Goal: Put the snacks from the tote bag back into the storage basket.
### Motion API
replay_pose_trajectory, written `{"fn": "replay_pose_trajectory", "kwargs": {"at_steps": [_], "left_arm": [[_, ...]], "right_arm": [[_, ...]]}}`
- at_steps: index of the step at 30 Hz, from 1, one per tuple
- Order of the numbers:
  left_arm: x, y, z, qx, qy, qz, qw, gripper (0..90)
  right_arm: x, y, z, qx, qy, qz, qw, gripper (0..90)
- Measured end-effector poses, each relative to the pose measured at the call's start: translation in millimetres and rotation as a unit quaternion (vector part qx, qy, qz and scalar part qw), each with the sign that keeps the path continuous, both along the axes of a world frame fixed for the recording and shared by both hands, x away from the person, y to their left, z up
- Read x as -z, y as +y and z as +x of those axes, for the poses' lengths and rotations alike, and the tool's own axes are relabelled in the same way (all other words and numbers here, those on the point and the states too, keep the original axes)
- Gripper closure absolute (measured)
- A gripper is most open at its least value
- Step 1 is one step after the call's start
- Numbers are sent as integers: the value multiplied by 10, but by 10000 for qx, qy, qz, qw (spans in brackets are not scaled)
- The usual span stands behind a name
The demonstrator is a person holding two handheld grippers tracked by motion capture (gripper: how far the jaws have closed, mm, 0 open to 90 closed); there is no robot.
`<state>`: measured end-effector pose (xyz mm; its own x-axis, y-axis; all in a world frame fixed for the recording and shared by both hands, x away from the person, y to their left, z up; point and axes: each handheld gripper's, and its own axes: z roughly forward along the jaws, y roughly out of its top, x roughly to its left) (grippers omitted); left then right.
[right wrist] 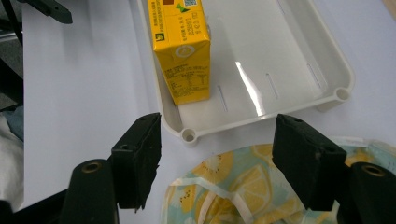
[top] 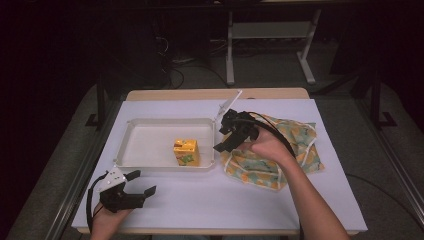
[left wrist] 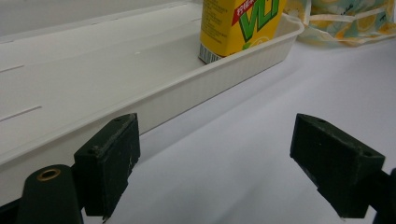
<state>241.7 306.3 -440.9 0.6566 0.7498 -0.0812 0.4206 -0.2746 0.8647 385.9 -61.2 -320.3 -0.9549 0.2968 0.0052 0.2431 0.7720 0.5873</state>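
A yellow juice carton (top: 186, 152) (left wrist: 238, 25) (right wrist: 182, 51) stands upright in the front right corner of a shallow white tray (top: 150, 142) (left wrist: 187, 93) (right wrist: 289, 56). Right of the tray lies a fruit-patterned cloth bag (top: 295, 145) (left wrist: 345, 23) (right wrist: 233, 186). My right gripper (top: 223, 136) (right wrist: 217, 158) hovers over the bag's left edge, just off the tray's corner, pointing toward the carton. Its jaws are open with nothing between them. My left gripper (top: 142, 182) (left wrist: 215, 163) rests low at the front left, aimed along the tray's front wall, open and holding nothing.
A pale sheet (top: 225, 200) covers the tabletop, with bare room in front of the tray and bag. A white flap (top: 230, 106) sticks up behind the tray's back right corner. Beyond the table's far edge are a frame's legs and cables on the floor.
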Motion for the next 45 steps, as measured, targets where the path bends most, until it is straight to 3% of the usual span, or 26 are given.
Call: {"fn": "replay_pose_trajectory", "kwargs": {"at_steps": [45], "left_arm": [[18,-14,11,-26,57,18,10000,158]], "right_arm": [[328,-768,-298,680,207,257,9971,314]]}}
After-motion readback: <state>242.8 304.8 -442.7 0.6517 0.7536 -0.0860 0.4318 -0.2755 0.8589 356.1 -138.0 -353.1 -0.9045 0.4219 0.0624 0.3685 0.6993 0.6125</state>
